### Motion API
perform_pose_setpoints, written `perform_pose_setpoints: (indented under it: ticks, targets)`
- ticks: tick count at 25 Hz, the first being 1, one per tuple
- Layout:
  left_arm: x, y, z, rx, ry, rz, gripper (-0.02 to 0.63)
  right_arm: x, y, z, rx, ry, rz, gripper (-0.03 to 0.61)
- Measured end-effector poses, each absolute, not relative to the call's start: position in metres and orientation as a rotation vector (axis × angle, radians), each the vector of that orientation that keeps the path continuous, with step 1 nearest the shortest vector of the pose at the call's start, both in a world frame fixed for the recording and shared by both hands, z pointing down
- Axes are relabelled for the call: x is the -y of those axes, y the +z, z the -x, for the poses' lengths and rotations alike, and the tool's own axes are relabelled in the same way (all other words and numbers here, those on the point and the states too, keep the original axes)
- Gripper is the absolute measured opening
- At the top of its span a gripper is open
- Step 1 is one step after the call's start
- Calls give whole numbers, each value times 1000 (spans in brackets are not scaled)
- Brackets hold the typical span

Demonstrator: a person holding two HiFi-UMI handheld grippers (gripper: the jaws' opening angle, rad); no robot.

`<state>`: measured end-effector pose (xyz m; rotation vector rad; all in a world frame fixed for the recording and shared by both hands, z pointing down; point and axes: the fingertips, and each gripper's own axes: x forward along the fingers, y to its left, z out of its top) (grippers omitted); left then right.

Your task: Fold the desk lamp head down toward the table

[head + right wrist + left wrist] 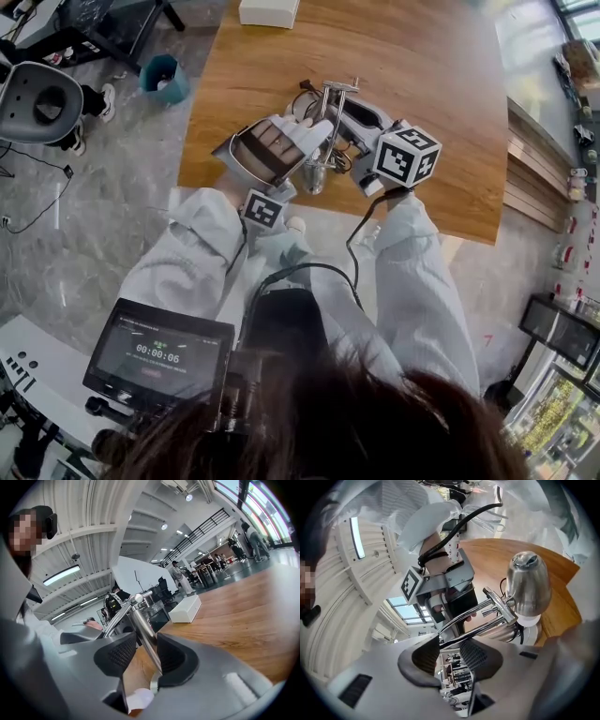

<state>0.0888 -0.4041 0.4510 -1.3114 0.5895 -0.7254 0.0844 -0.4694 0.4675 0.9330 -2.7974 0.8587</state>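
Lamp (pixel 323 141), chrome, standing near table (pixel 422 56) front edge. Left gripper (pixel 450 651): seemingly clenched on twin rods (pixel 487 616), to swing head (pixel 528 585) down. Right gripper (pixel 140 656): jaws apart around post (pixel 140 620), one pad touching, steadying it. Hold judged two-handed so hinge turns without lamp tipping.

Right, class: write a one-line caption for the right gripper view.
Right gripper, jaws open, straddling the desk lamp's chrome stem above a wooden table, white box beyond.
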Motion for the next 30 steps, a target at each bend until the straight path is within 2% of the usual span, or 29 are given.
perform_pose_setpoints:
  ticks: [12,17,22,24,27,30]
  targets:
    - [408,457,-75,-680,-747,1416,138,466,484,-92,2738,885,-1058,124]
    - [398,448,-44,-848,-877,1695,137,440,461,-105,2683,746,-1105,123]
    - [414,430,-21,-1157,-924,2084,135,429,450,-118,2644,609,-1223,53]
    - [417,410,-21,-1255,-869,2221,110,425,434,-118,2638,526,-1278,25]
    - [418,371,-23,-1392,-765,2309,11,417,402,-116,2661,444,-1350,2]
    - [419,348,-28,-1437,-711,2366,3,411,371,-115,2698,383,-1414,2]
